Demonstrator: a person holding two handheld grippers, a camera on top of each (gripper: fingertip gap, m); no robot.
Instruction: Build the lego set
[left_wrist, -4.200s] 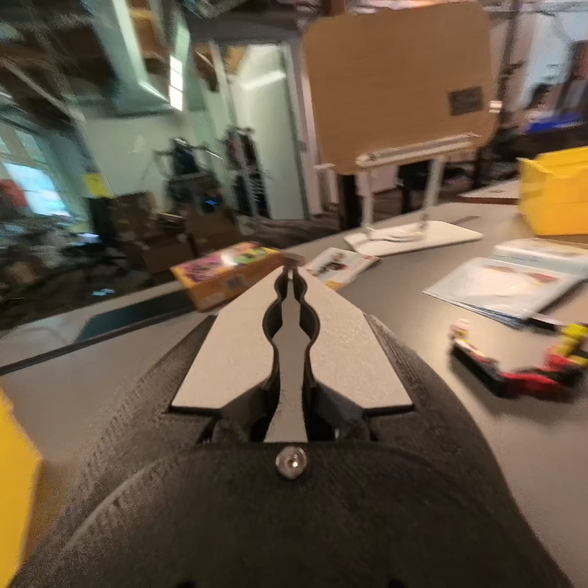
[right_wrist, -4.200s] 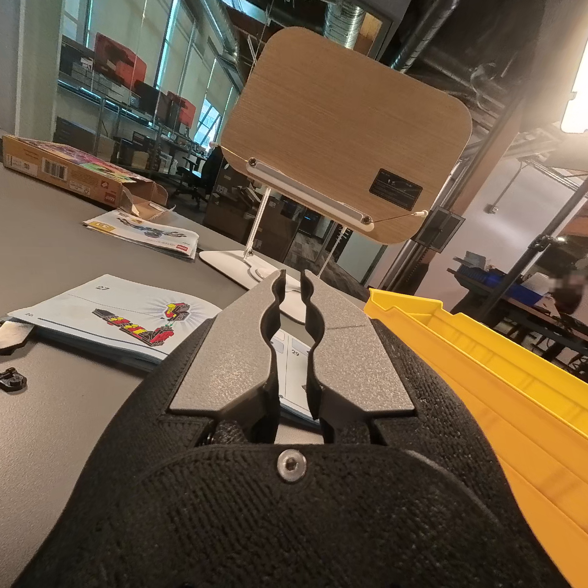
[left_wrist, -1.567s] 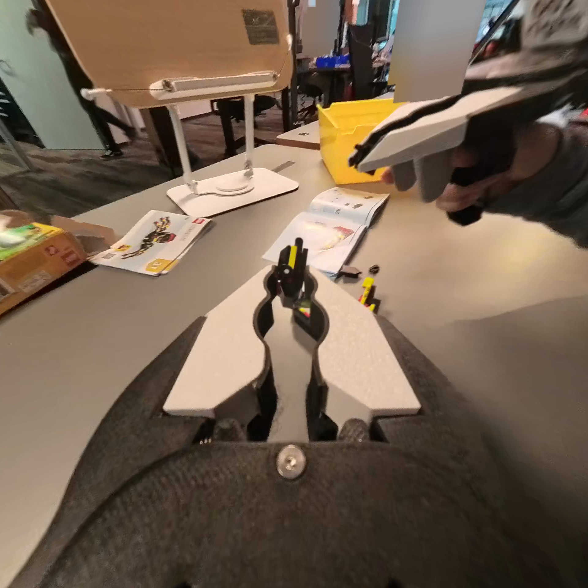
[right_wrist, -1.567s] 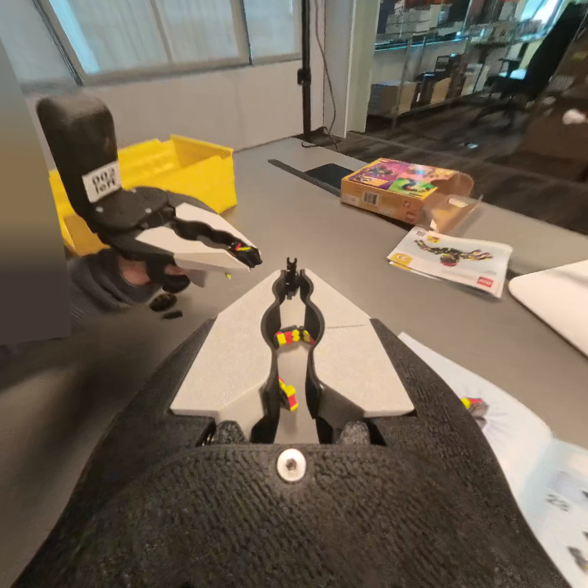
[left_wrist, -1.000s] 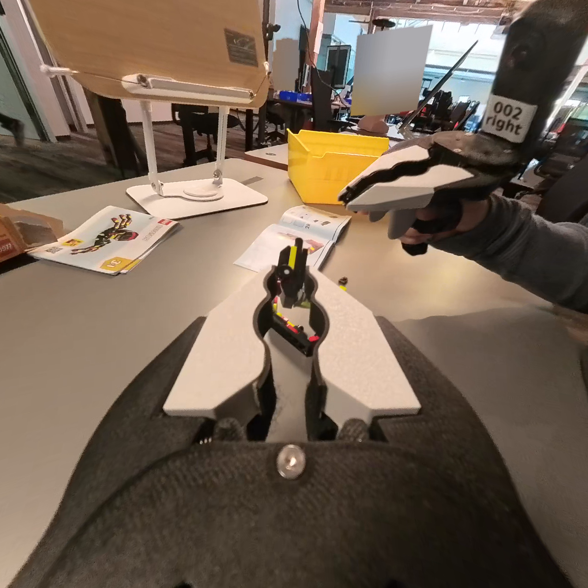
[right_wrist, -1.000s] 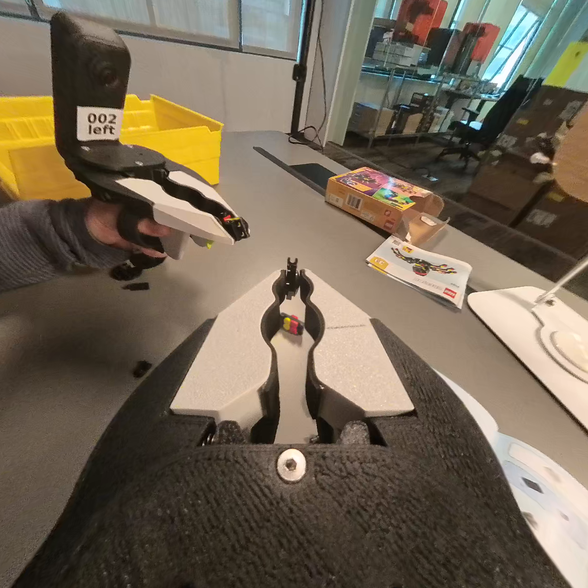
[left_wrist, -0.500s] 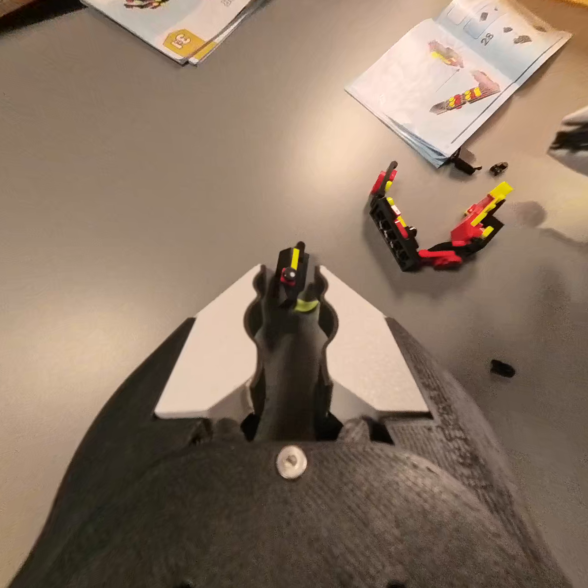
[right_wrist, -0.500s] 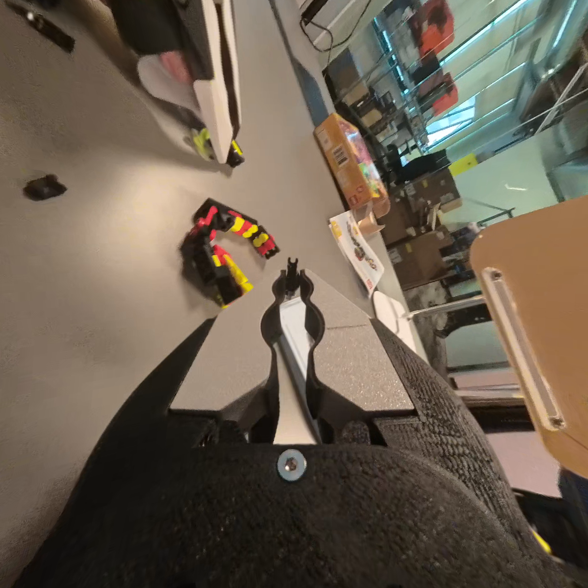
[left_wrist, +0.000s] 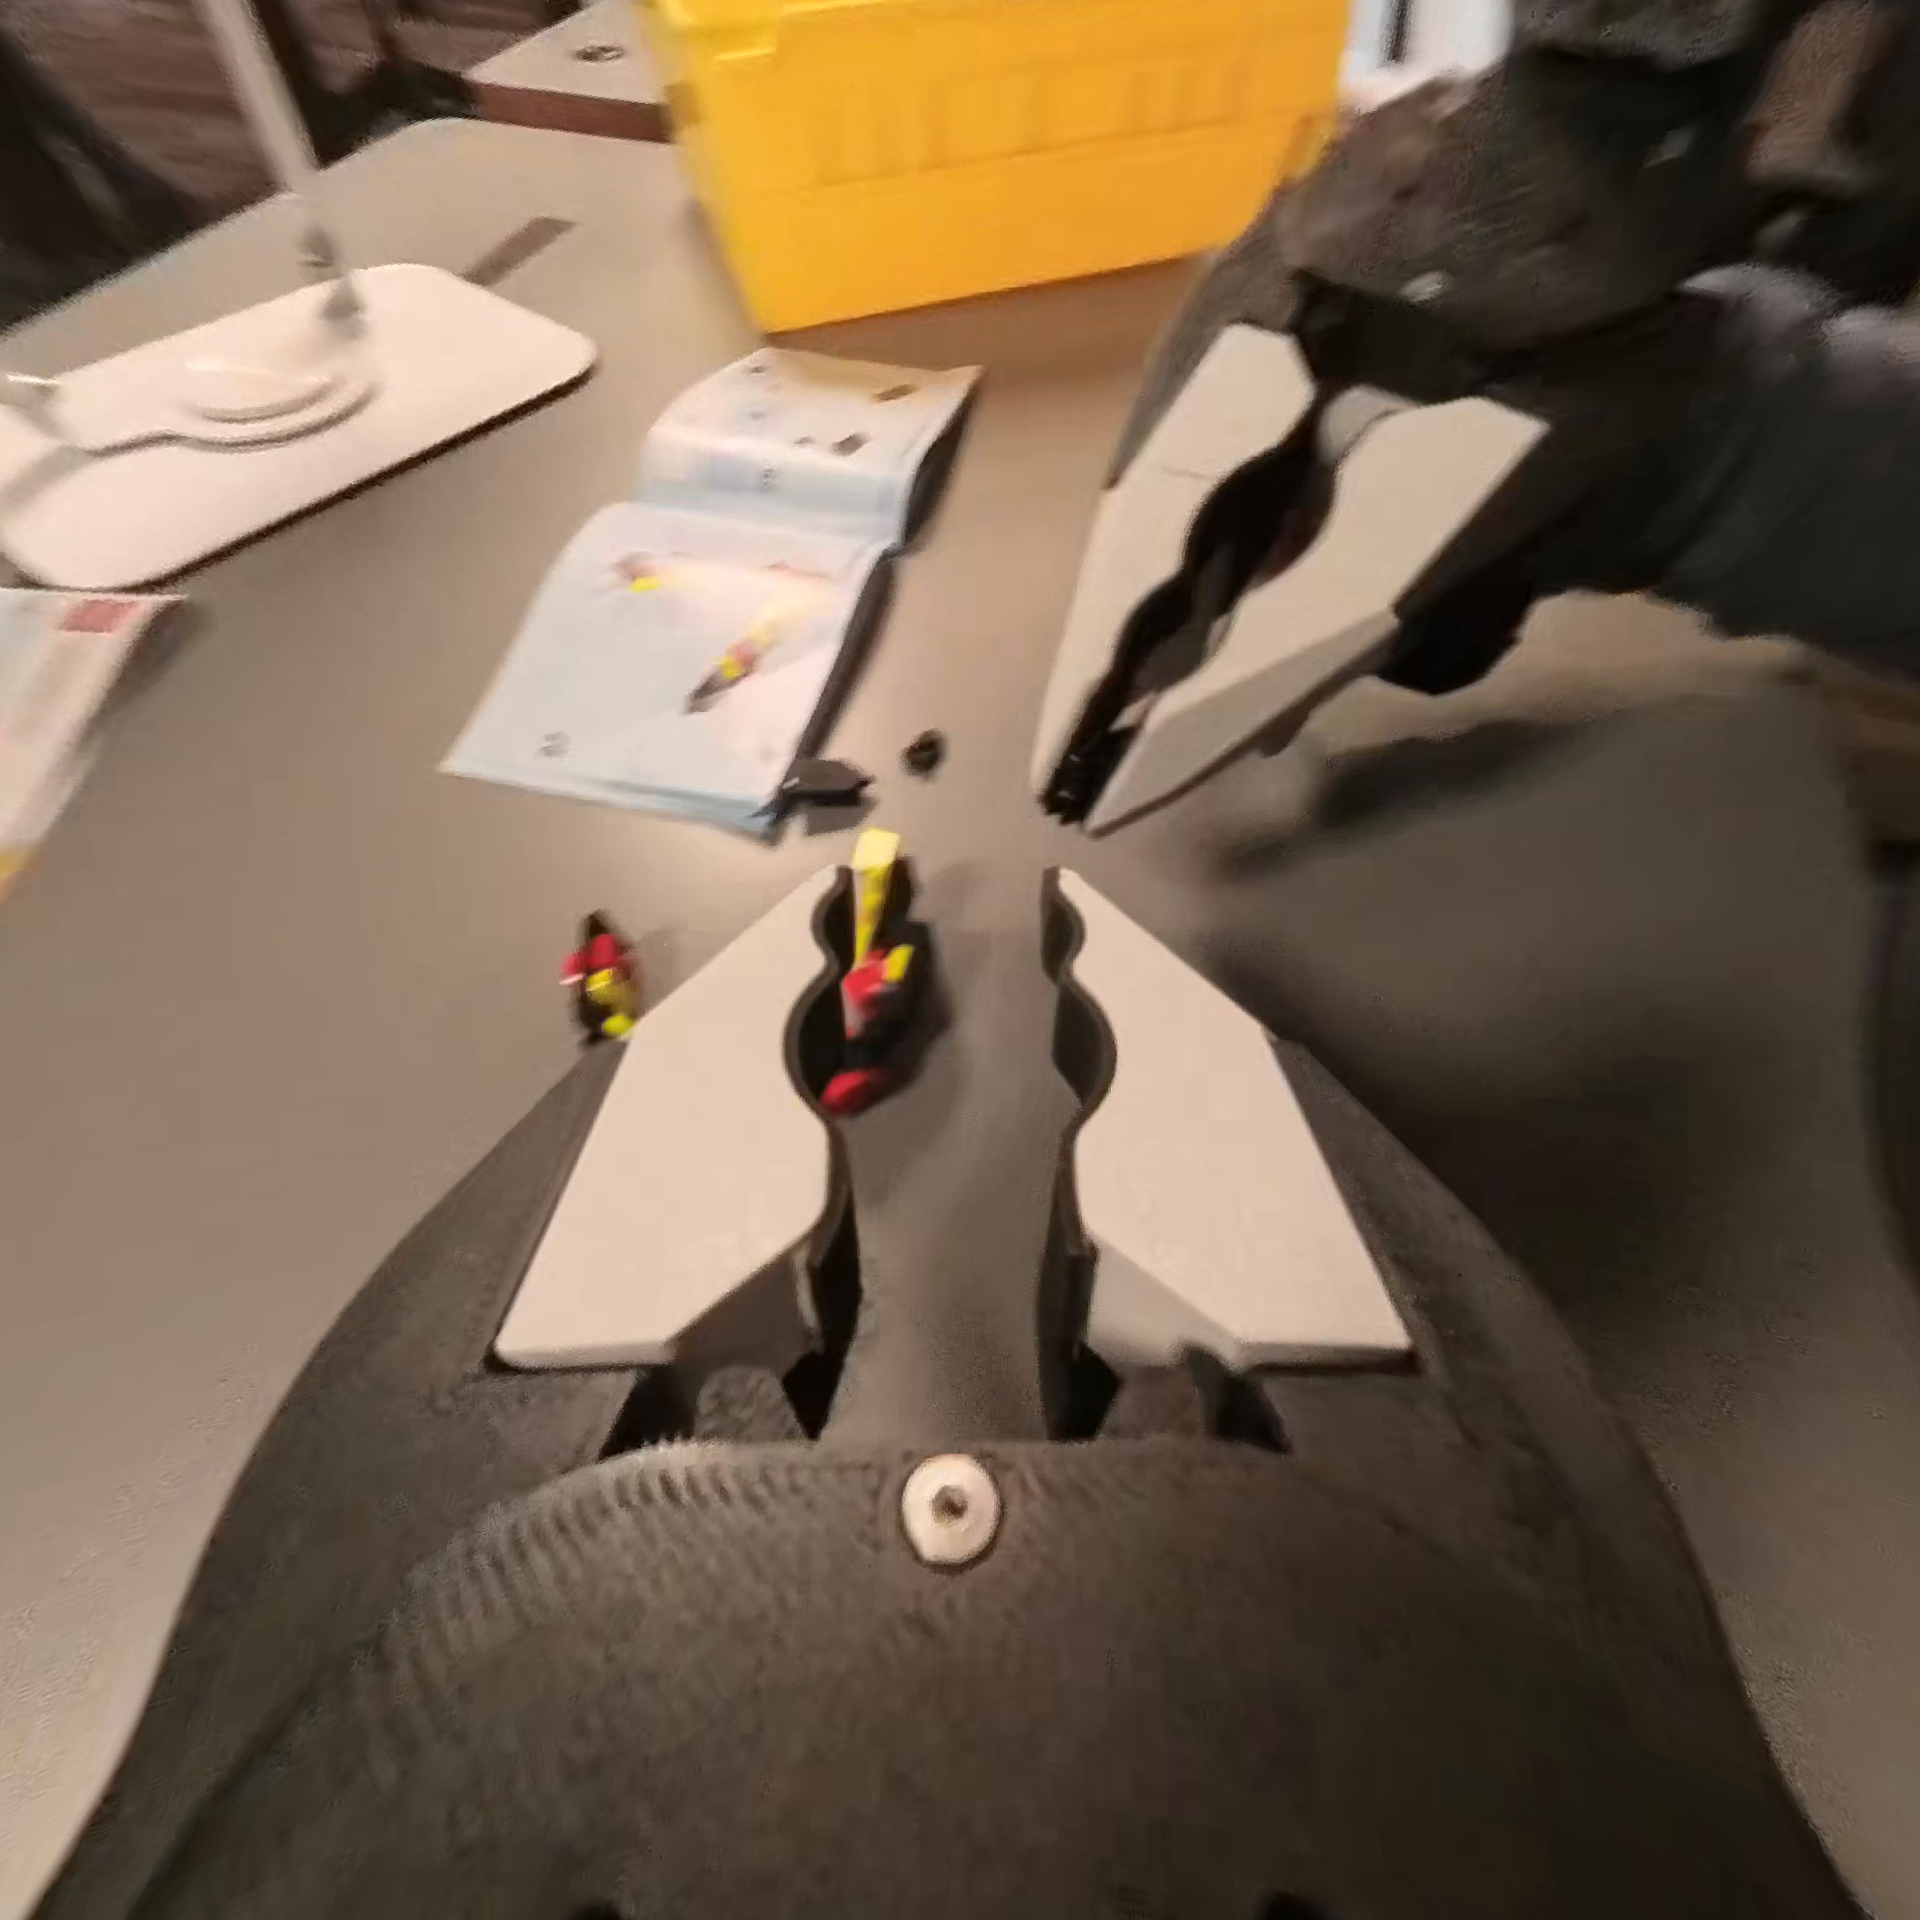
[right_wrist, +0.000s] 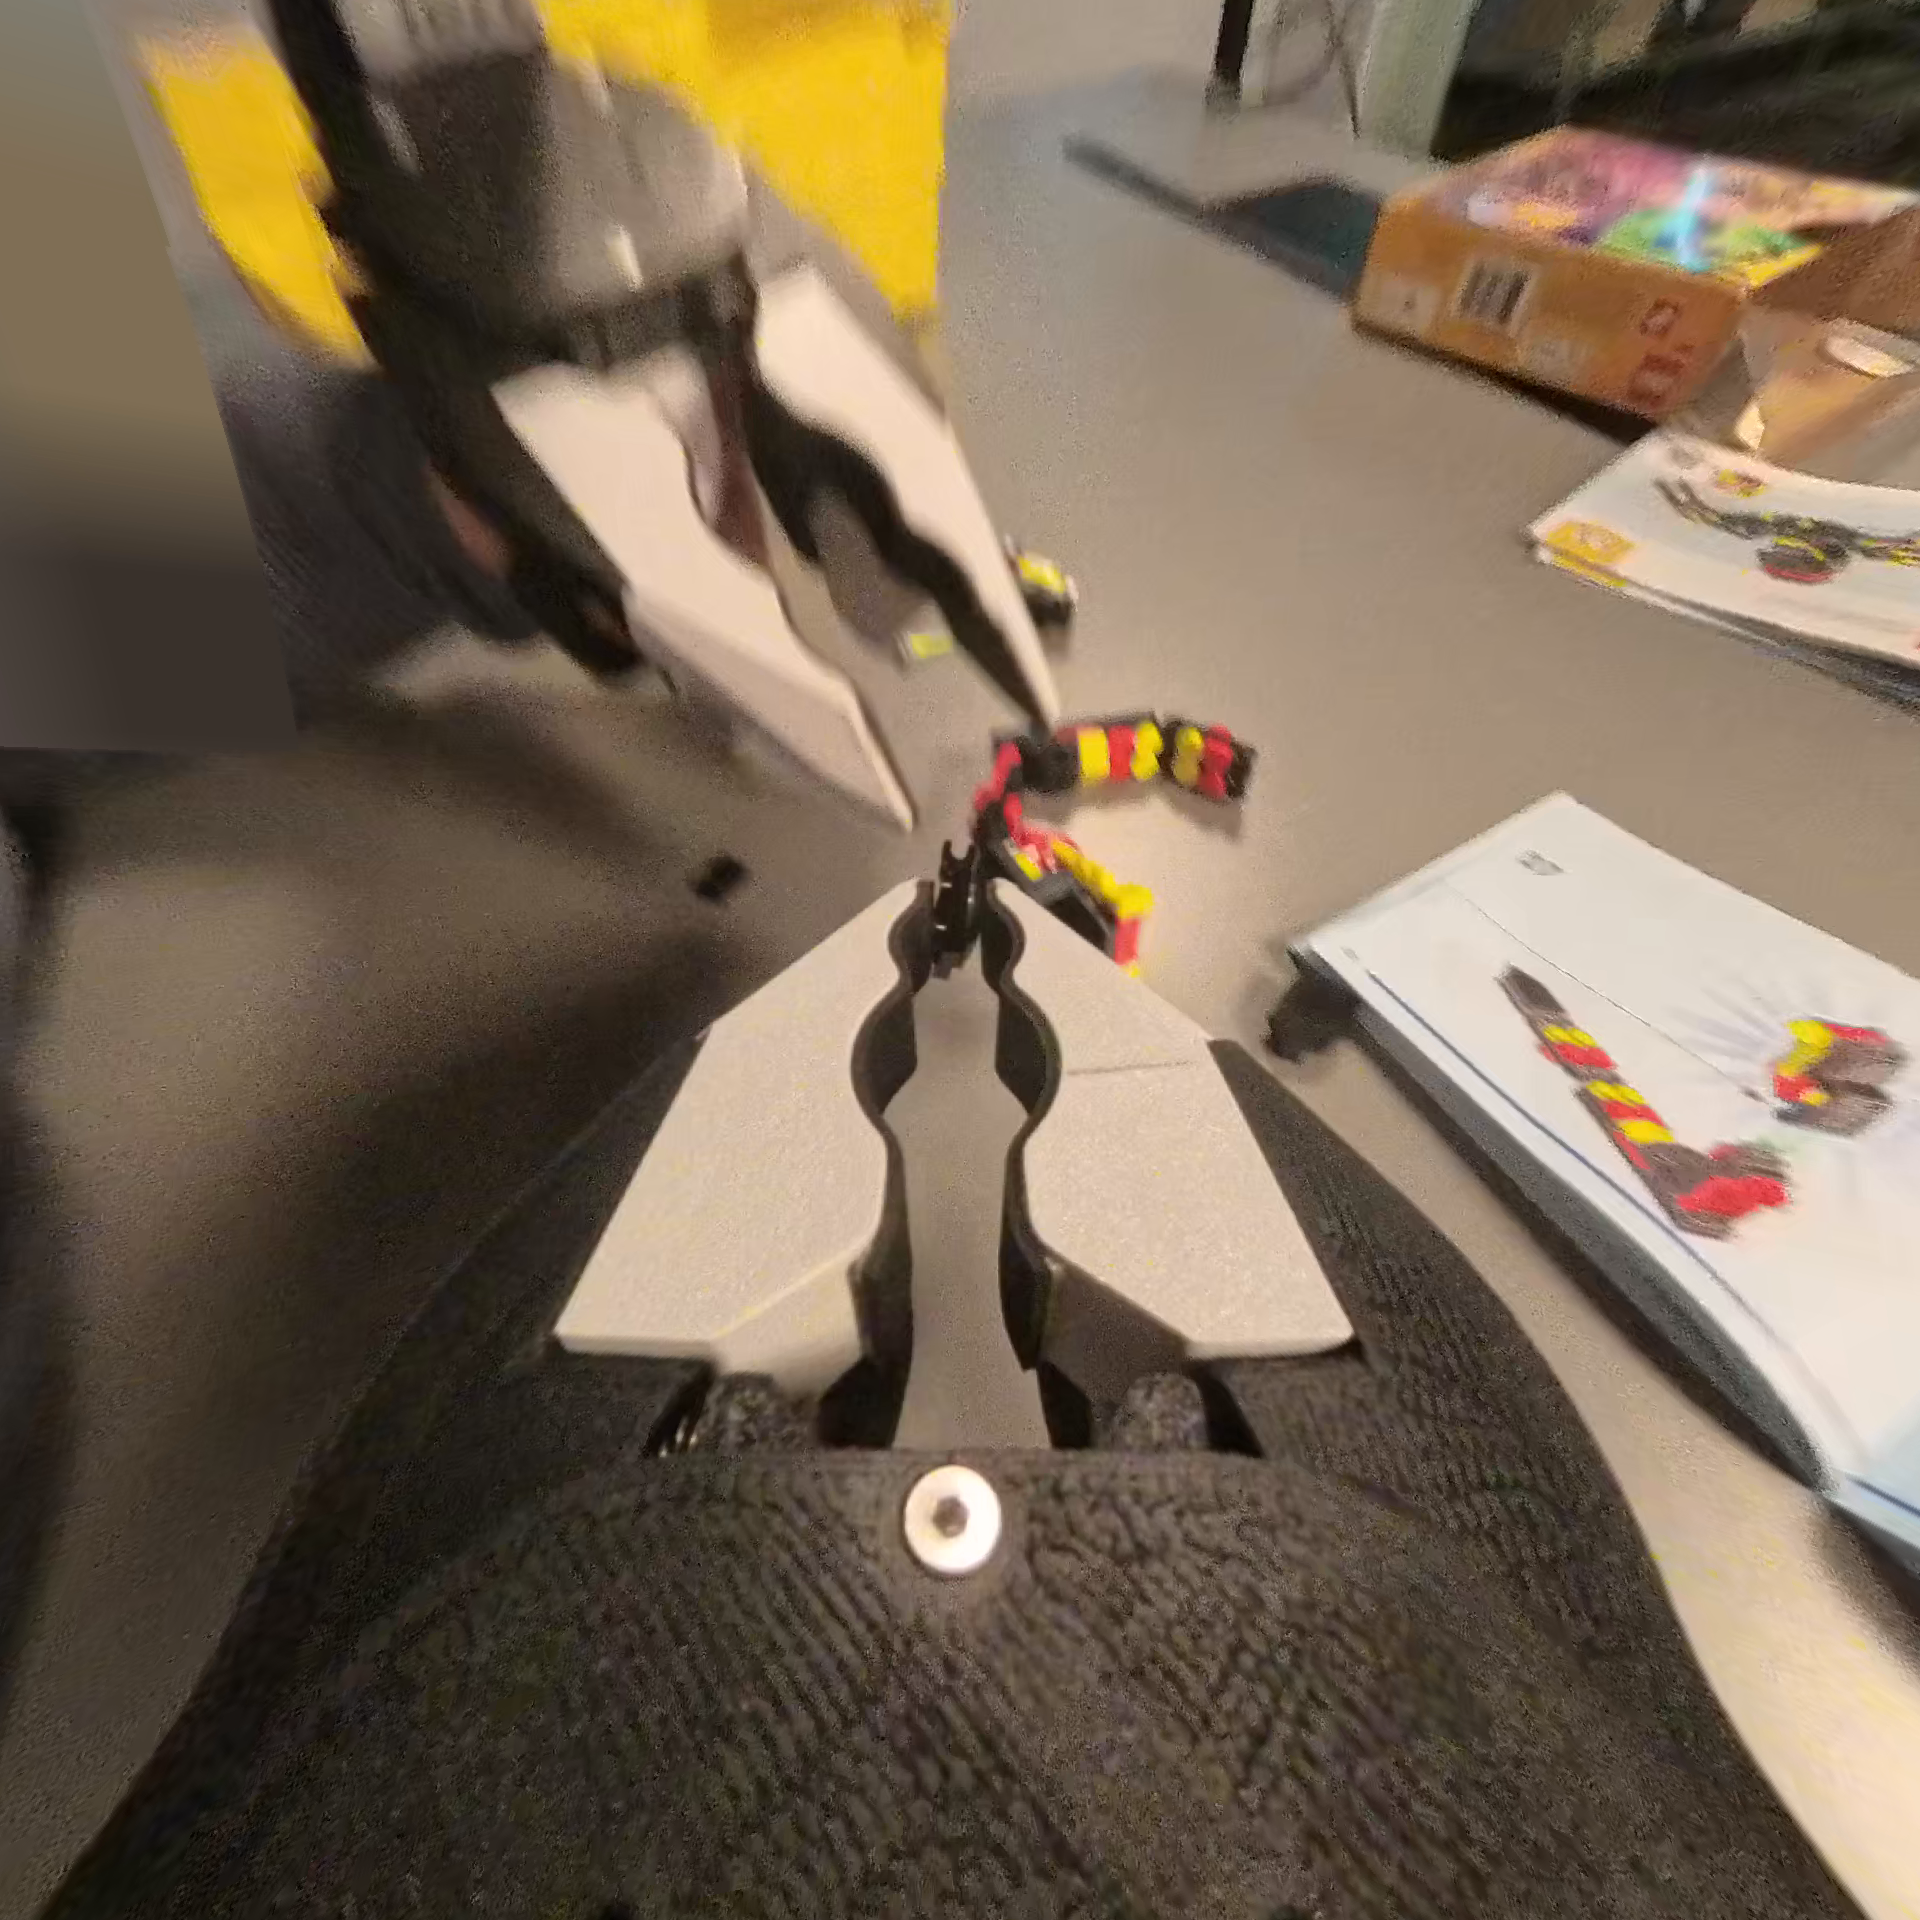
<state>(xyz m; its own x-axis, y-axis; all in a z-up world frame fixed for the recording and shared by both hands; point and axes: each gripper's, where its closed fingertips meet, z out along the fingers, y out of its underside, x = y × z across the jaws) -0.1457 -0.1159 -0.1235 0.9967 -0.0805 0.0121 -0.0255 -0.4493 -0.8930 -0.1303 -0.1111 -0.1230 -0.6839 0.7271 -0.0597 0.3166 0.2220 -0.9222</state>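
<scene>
The left tool (left_wrist: 945, 904) now stands with its jaws spread wide and nothing held between them — half a second ago they were pinched on a small black, yellow and red sub-assembly, so that grip has just been let go. In the left wrist view a red, yellow and black lego chain (left_wrist: 871, 977) lies on the table (left_wrist: 312, 831) inside the open gap, close against the left finger, and a separate small red-and-yellow lego cluster (left_wrist: 601, 975) sits just beside that finger's outer edge; motion blur makes it impossible to tell which of these is the released piece, or whether it joined the chain. The right wrist view shows the same curved chain (right_wrist: 1122, 769) on the table, with the left tool's (right_wrist: 971, 769) spread tips at its near end, one tip seemingly touching it. The right tool (right_wrist: 961, 914) is closed on a small black piece (right_wrist: 954, 904) that sticks out past its tips, held just beside the chain's yellow-tipped end. The open instruction booklet (left_wrist: 717, 623) lies near, with a couple of loose black parts (left_wrist: 831, 779) at its corner, a second booklet (right_wrist: 1766, 561) and the lego box (right_wrist: 1579, 270) farther off, and a yellow bin (left_wrist: 987, 156) beyond. Judging by this, the left tool is free to steady the chain while the right brings its black piece in — the next join will likely need the chain held firmly, since it looks jointed and apt to swing.
</scene>
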